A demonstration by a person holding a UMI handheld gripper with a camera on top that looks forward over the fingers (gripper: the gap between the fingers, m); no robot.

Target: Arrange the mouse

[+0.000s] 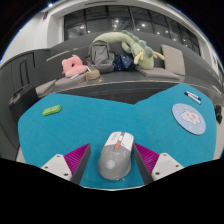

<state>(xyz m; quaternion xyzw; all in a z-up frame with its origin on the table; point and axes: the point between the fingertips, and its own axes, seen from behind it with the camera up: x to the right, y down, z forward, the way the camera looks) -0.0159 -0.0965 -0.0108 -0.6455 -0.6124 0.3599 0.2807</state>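
A grey mouse (115, 156) with an orange stripe by its wheel rests on a teal desk mat (60, 135). It lies between my gripper's (114, 162) two fingers, its front pointing away from me. The magenta pads (80, 157) stand on either side of it. A thin strip of teal mat shows between the left pad and the mouse, and the right pad is very near the mouse's side. The gripper is open around the mouse, which lies on the mat.
A round grey patterned coaster (188, 118) and a small white item (193, 97) lie on the mat to the right. A small green object (51, 110) lies at the left. Beyond the desk edge are a pink item (72, 65), a grey bag (100, 53) and a yellow-green plush (135, 45).
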